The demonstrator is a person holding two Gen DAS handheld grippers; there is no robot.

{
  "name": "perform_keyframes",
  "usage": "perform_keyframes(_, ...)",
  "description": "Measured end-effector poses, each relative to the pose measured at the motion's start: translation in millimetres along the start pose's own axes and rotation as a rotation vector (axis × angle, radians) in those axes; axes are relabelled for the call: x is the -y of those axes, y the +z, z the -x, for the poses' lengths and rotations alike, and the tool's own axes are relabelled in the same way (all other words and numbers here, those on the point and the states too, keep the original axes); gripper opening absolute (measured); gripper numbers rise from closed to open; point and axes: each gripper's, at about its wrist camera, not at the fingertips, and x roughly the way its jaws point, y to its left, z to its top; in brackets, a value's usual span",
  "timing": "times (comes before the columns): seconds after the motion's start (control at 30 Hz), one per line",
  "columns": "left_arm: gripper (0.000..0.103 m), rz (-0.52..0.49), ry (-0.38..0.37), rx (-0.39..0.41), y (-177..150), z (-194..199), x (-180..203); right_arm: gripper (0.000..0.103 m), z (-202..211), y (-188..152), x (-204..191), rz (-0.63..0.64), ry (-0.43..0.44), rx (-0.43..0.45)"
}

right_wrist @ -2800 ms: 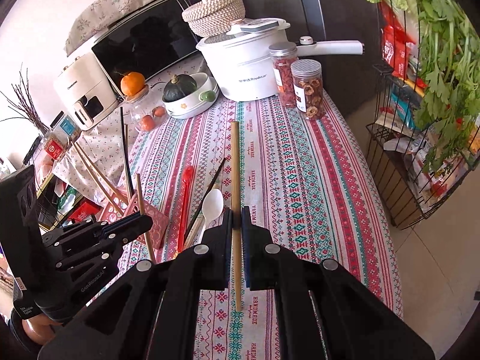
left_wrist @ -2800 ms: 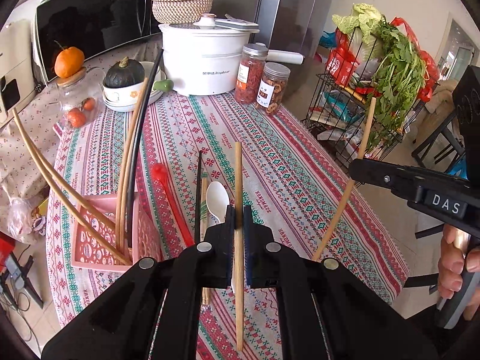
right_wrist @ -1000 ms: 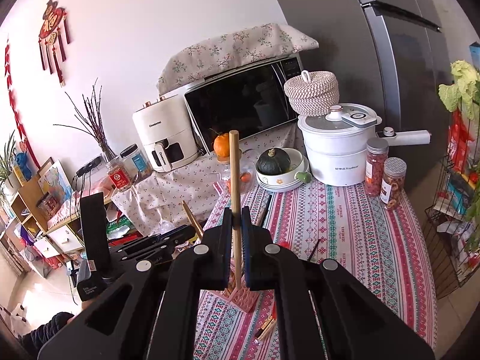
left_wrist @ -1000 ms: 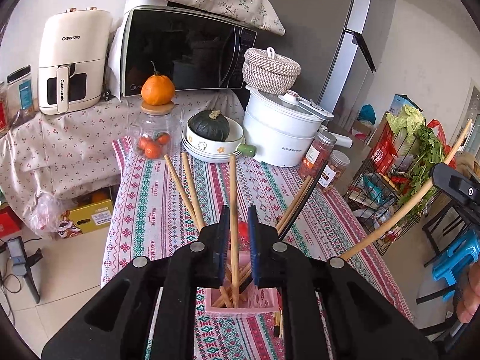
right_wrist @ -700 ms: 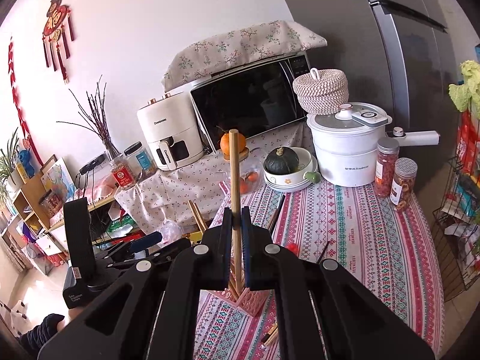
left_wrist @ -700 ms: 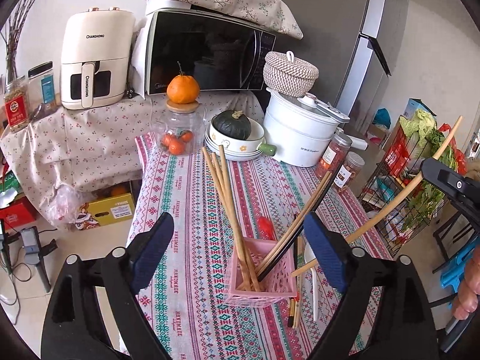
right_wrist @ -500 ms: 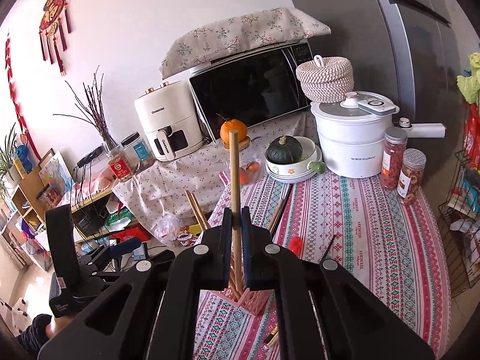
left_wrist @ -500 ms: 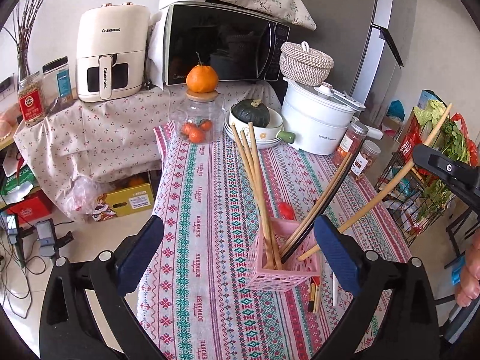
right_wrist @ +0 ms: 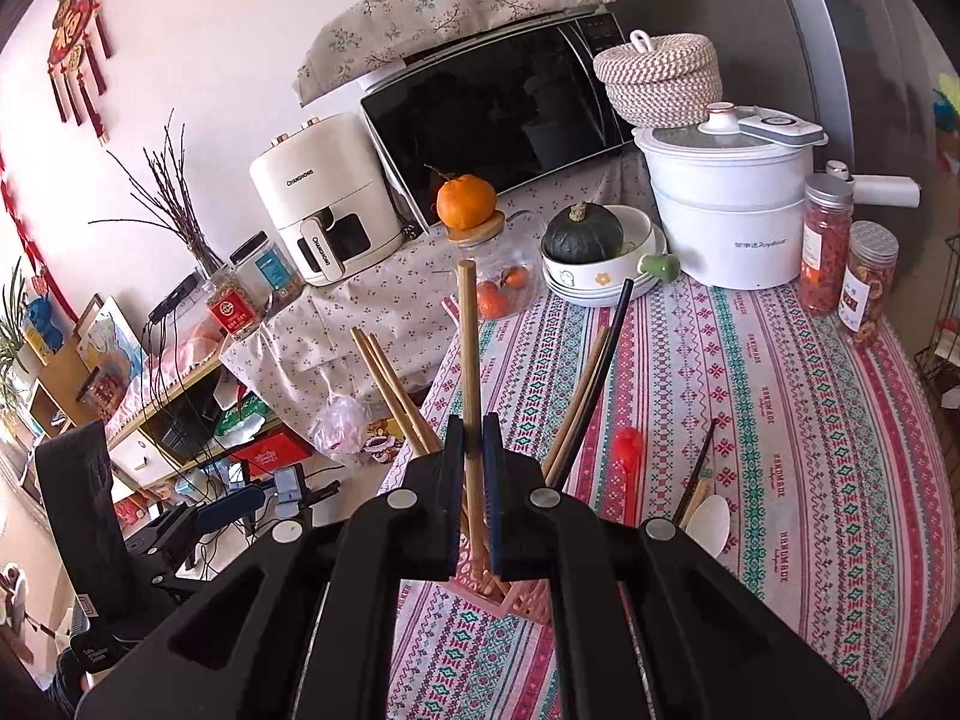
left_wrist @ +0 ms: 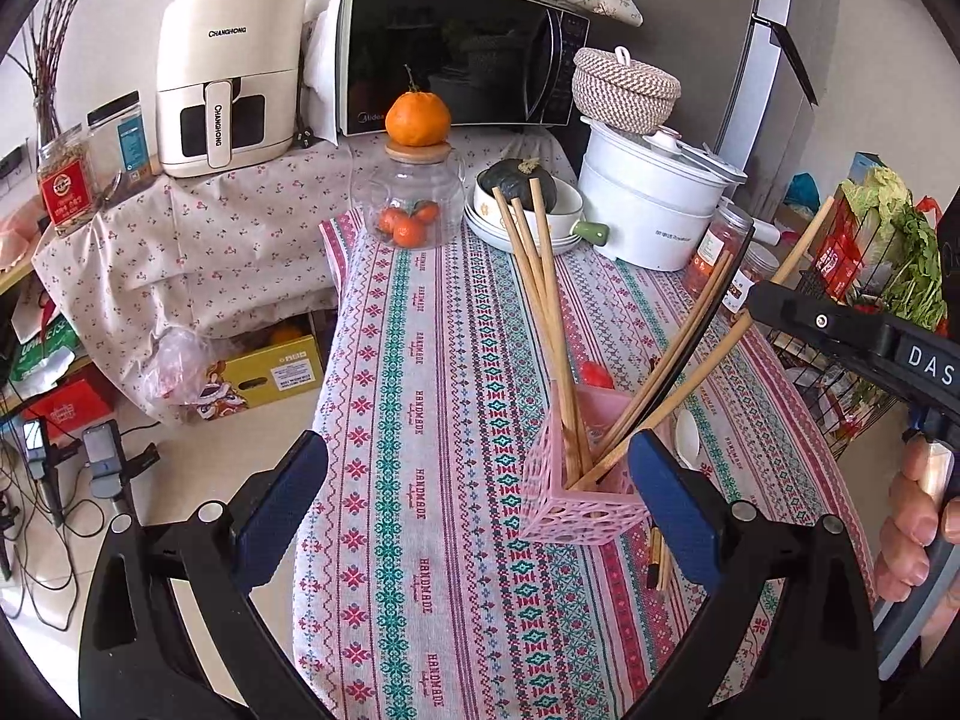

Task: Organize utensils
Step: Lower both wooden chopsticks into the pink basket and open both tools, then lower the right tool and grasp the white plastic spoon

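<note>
Left claw (left_wrist: 477,486) stands spread wide, nothing between its blue pads (left_wrist: 672,507); its jaws have just been opening. Right claw (right_wrist: 473,498) is pressed together, pinching one wooden chopstick (right_wrist: 470,372) that stands nearly upright, its lower end dipping into the pink basket (left_wrist: 579,513). In the right wrist view the claw body hides most of that basket, so whether the tip touches the floor of it cannot be told. The basket stands on the counter (left_wrist: 420,420) at about 5 o'clock of the left wrist view, just beside the right pad, and holds three wooden chopsticks (left_wrist: 540,276) leaning toward 12 o'clock and a further bundle with a dark one (left_wrist: 699,324) leaning toward 2 o'clock. Loose utensils lie on the counter past the basket: a red spoon (right_wrist: 627,447), a white spoon (right_wrist: 711,519) partly cut off by the claw, and dark chopsticks (right_wrist: 702,462); short stick ends (left_wrist: 657,558) show below the basket. A hand (left_wrist: 912,528) is cut off at the 3 o'clock edge. The counter's near edge runs along 7 o'clock, with floor beyond; open cloth lies between the basket and the glass jar (left_wrist: 414,204).
</note>
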Motion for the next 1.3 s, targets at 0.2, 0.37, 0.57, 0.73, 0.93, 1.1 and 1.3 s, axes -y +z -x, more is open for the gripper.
perform_keyframes(0.2, 0.096, -0.015, 0.007, -0.011, -2, -2, 2, 0.015, -8, -2, 7, -0.015, 0.004, -0.019)
perform_keyframes(0.37, 0.096, -0.011, 0.005, -0.027, -2, -4, 4, 0.074, 12, 5, 20, -0.072, 0.033, 0.016)
perform_keyframes(0.57, 0.096, 0.009, -0.015, -0.054, -7, -8, 9, 0.091, 45, 11, 47, -0.123, -0.028, 0.074)
perform_keyframes(0.73, 0.096, 0.002, -0.036, -0.06, -11, -8, 19, 0.092, 59, 8, 77, -0.158, -0.108, 0.065)
perform_keyframes(0.93, 0.096, -0.022, -0.056, -0.087, -22, -15, 35, 0.092, 51, -9, 108, -0.175, -0.211, -0.024)
perform_keyframes(1.1, 0.096, -0.043, -0.072, -0.15, -37, -29, 48, 0.092, 25, -27, 123, -0.158, -0.268, -0.141)
perform_keyframes(1.3, 0.096, -0.043, -0.124, -0.223, -46, -41, 53, 0.092, -24, -45, 132, -0.122, -0.297, -0.297)
